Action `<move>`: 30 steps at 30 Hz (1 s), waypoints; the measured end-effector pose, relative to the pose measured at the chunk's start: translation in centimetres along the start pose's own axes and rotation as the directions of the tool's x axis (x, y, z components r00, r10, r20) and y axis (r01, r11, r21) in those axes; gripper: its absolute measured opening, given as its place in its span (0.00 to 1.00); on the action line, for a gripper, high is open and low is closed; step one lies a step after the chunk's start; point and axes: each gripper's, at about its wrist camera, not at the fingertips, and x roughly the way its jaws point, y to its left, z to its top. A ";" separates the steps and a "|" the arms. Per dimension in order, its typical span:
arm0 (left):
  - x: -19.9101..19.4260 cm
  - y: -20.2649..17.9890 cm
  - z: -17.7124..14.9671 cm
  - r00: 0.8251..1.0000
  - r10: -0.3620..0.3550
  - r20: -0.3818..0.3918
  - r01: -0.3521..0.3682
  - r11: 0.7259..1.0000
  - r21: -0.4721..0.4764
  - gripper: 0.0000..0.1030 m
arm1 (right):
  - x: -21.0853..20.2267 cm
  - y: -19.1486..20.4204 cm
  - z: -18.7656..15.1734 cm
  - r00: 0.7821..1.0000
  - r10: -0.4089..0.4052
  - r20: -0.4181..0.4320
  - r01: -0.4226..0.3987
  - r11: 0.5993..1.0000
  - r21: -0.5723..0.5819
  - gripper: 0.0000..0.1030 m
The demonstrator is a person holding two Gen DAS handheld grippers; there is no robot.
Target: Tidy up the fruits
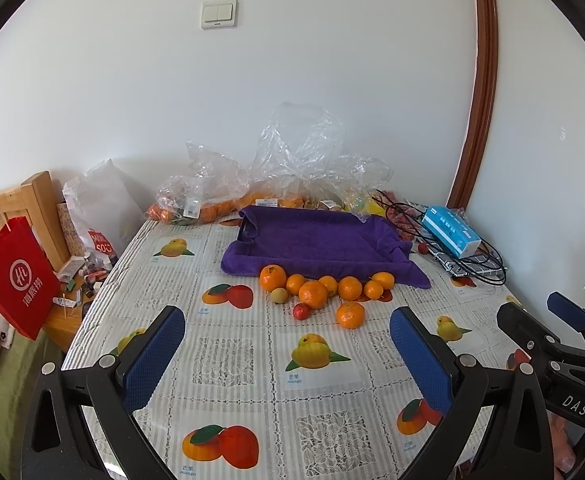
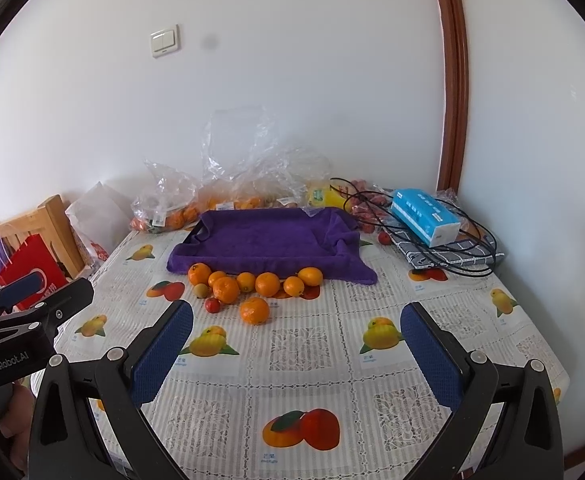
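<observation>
We hold both grippers wide and empty over the tablecloth (image 1: pixel 228 364); ahead lies the purple-towelled tray (image 1: pixel 316 240), oranges (image 1: pixel 312 294) clustered at its near edge; round, firm, likely to roll, each wants pinching across its middle; smallest, a red fruit (image 1: pixel 301 311).

Both wrist cameras look from above the table's (image 1: pixel 252 380) near edge toward the far wall, well back from the fruit. Left view sits leftward, right view rightward; both share the purple towel (image 1: pixel 316 240) and oranges (image 2: pixel 252 280).
</observation>
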 end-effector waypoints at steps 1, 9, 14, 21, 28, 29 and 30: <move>0.0 0.0 0.0 1.000 -0.001 0.000 0.001 1.000 -0.001 1.00 | 0.0 0.0 0.0 1.000 0.000 0.000 0.000 1.000 0.000 0.99; 0.0 -0.1 -0.1 1.000 -0.002 -0.001 0.002 1.000 -0.002 1.00 | -0.1 0.0 0.0 1.000 -0.002 0.001 0.002 1.000 0.002 0.99; -0.1 -0.1 -0.2 1.000 -0.006 0.001 0.006 1.000 -0.006 1.00 | -0.2 0.0 0.0 1.000 -0.004 0.000 0.004 1.000 0.000 0.99; 0.2 -0.3 -0.3 1.000 -0.016 -0.002 0.016 1.000 -0.005 1.00 | 0.0 0.1 -0.1 1.000 -0.010 0.000 0.010 1.000 -0.004 0.99; 1.5 -0.2 -0.4 1.000 -0.026 -0.014 0.026 1.000 0.006 1.00 | 1.5 0.6 -0.2 1.000 -0.017 -0.011 0.016 0.999 -0.031 0.99; 1.8 -0.2 -0.4 1.000 -0.019 -0.016 0.019 1.000 0.011 1.00 | 1.8 0.6 -0.2 1.000 -0.016 -0.014 0.015 0.999 -0.032 0.99; 2.1 -0.3 -0.4 1.000 -0.011 -0.019 0.011 1.000 0.017 1.00 | 2.2 0.6 -0.2 1.000 -0.014 -0.017 0.013 0.999 -0.031 0.99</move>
